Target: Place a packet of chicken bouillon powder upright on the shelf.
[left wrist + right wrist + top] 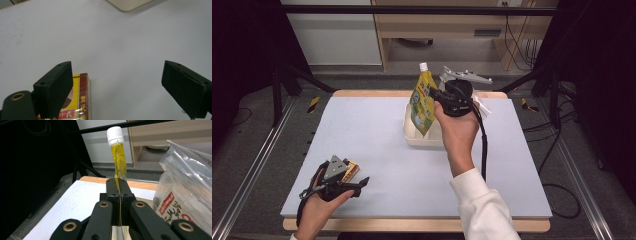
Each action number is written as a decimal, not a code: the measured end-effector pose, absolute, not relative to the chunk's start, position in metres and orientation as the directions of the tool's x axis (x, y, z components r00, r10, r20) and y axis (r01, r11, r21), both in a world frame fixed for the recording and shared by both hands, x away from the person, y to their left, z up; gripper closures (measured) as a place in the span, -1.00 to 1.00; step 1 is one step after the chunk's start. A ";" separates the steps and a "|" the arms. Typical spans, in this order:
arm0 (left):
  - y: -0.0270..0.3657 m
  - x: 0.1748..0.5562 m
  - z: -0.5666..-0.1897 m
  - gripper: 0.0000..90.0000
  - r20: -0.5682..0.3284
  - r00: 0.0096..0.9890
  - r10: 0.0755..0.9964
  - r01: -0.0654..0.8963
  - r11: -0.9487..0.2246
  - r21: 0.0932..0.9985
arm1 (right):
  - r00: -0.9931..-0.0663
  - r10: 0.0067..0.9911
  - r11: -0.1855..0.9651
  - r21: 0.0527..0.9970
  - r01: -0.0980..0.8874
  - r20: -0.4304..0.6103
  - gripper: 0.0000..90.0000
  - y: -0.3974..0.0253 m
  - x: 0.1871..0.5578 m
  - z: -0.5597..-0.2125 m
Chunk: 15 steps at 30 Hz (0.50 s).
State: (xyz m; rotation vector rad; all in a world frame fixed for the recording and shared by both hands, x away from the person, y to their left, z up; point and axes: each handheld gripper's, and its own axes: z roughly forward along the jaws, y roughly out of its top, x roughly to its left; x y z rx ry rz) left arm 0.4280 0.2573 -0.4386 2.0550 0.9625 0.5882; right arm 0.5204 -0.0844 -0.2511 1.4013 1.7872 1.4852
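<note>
Left gripper (362,183) low, open, right gripper (432,93) raised – clamping yellow pouch (424,102)

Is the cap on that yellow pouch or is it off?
On. A white screw cap sits on the spout of the yellow pouch, which the right gripper holds.

Matt grey mat (372,145) on a pale wood-edged table (362,93), glossy yellow foil pouch (119,160) with ribbed white plastic cap (115,136), crinkled clear plastic bag (186,187) (shiny), glossy printed card box (81,100), matt black jaws, smooth cream plastic tub (414,135).
</note>
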 end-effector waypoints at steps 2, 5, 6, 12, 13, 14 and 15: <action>0.257 0.428 -0.439 -0.78 0.081 0.608 0.790 0.430 -0.414 0.802 | -0.393 0.879 -0.089 0.902 0.423 0.271 1.00 -0.084 0.523 -0.252; 0.256 0.428 -0.439 -0.78 0.085 0.611 0.787 0.430 -0.420 0.799 | -0.383 0.883 -0.092 0.901 0.424 0.270 1.00 -0.082 0.526 -0.253; 0.256 0.428 -0.439 -0.78 0.087 0.613 0.785 0.429 -0.424 0.798 | -0.379 0.885 -0.093 0.901 0.425 0.270 1.00 -0.081 0.527 -0.254; 0.255 0.428 -0.439 -0.78 0.089 0.617 0.782 0.426 -0.426 0.798 | -0.350 0.904 -0.081 0.902 0.424 0.246 1.00 -0.075 0.533 -0.258; 0.255 0.428 -0.439 -0.78 0.089 0.617 0.782 0.425 -0.426 0.798 | -0.340 0.909 -0.080 0.901 0.426 0.241 1.00 -0.074 0.534 -0.259; 0.255 0.428 -0.439 -0.78 0.089 0.617 0.782 0.425 -0.426 0.799 | -0.334 0.913 -0.078 0.902 0.425 0.236 1.00 -0.074 0.536 -0.260; 0.255 0.428 -0.439 -0.78 0.089 0.616 0.783 0.425 -0.425 0.799 | -0.327 0.915 -0.077 0.900 0.429 0.235 1.00 -0.073 0.537 -0.261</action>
